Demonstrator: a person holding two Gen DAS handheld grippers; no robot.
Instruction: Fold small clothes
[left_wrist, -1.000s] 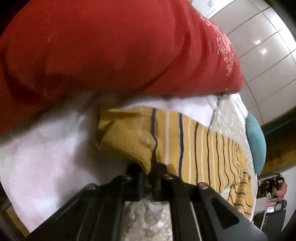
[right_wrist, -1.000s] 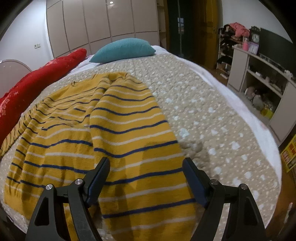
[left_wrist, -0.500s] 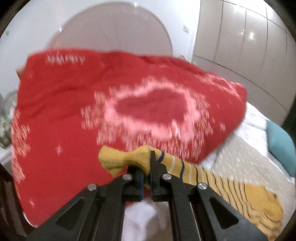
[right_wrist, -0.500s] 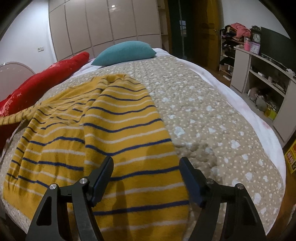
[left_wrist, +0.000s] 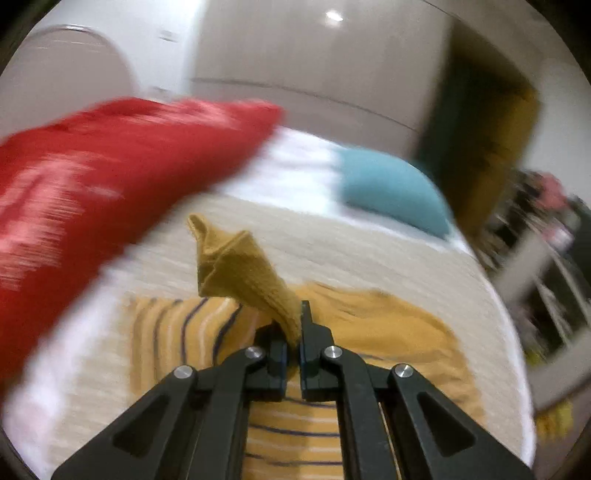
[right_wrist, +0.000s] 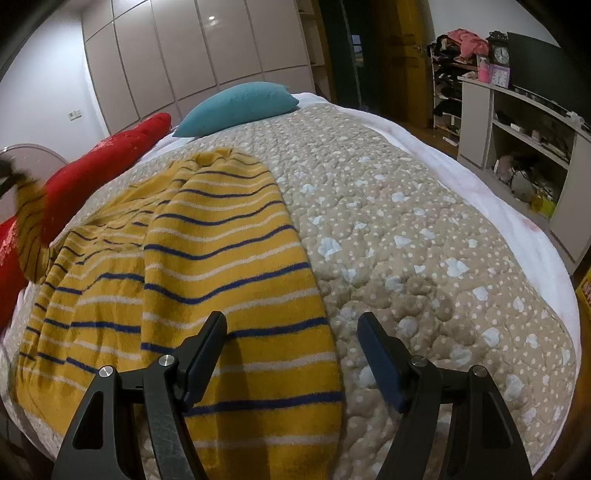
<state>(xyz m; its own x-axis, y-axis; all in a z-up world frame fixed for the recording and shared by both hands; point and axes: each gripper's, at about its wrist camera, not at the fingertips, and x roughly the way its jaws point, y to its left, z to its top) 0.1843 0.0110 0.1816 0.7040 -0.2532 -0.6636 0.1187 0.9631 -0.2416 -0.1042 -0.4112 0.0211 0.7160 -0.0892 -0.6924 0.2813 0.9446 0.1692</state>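
Observation:
A yellow sweater (right_wrist: 207, 266) with blue and white stripes lies spread on the bed. My left gripper (left_wrist: 293, 332) is shut on the sweater's sleeve cuff (left_wrist: 236, 266) and holds it raised above the sweater's body (left_wrist: 303, 417). In the right wrist view the lifted sleeve (right_wrist: 31, 236) hangs at the far left, in front of the red pillow. My right gripper (right_wrist: 291, 347) is open and empty, hovering over the sweater's near right edge.
A beige dotted quilt (right_wrist: 424, 229) covers the bed. A red pillow (right_wrist: 107, 158) lies along its left side and a teal pillow (right_wrist: 236, 105) at the head. White shelves (right_wrist: 524, 122) stand to the right. Wardrobe doors (right_wrist: 192, 51) line the back wall.
My left gripper has lifted the sleeve cuff off the bed beside the red pillow and swung it over the sweater. My right gripper has narrowed a little and stayed over the sweater's edge.

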